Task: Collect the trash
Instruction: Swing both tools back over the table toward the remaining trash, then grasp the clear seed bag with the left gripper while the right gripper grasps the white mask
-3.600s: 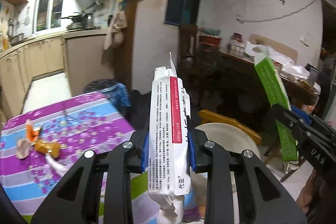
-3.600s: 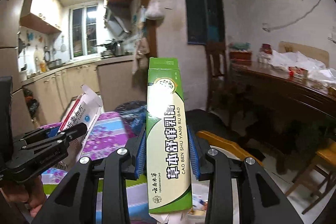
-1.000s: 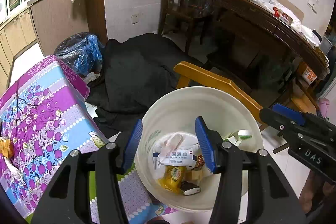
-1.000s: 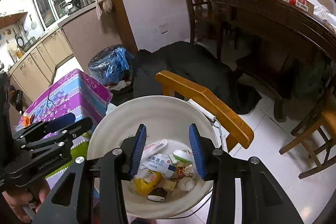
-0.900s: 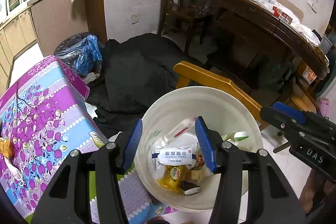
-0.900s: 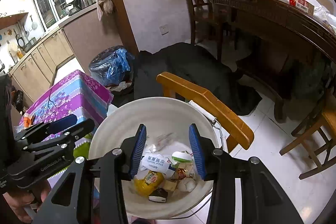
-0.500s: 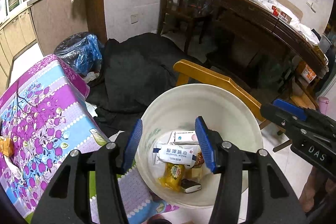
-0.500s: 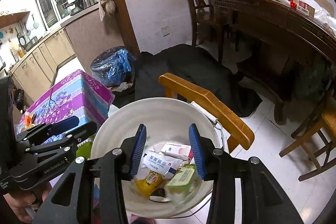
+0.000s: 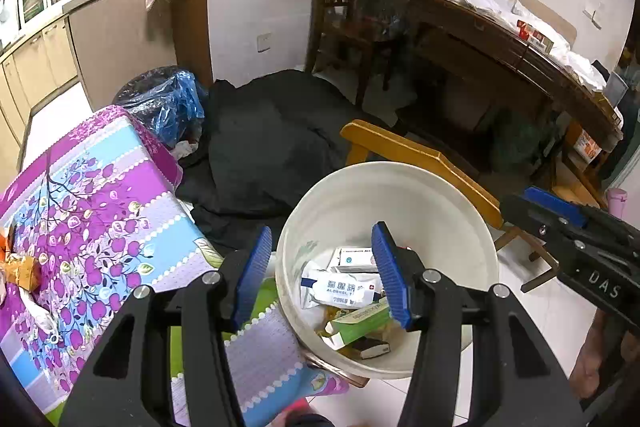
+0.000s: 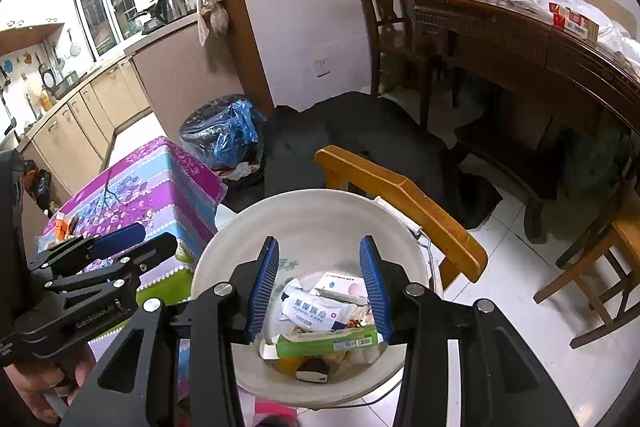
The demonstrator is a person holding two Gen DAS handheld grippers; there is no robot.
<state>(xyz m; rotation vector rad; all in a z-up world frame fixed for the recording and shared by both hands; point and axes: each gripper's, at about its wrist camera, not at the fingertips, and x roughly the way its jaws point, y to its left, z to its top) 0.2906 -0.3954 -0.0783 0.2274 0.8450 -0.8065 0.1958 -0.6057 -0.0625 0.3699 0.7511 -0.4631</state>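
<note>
- Cramped kitchen-dining room under night light: tiled floor, dark wooden sideboard (image 10: 532,39), flowered tablecloth (image 9: 92,211) left of the fingers
- Poised over white trash bucket (image 10: 308,223): left gripper (image 9: 320,267) and right gripper (image 10: 316,281), both parted about halfway, nothing between the blue pads
- Lying in the bucket beyond and below the fingertips: green box (image 10: 328,341), white box (image 9: 354,257), wipes pack (image 10: 314,307)
- Waiting on the cloth, far left of the left fingers: orange scraps (image 9: 22,269)
- Risk, as judged: bucket set close against wooden chair (image 10: 400,203) and table edge; a fingertip or knuckle clipping the rim on pulling back could tip it and spill the load
- Against seconds earlier: white box then clamped in the left fingers, green box in the right; both released since, now down among the litter
</note>
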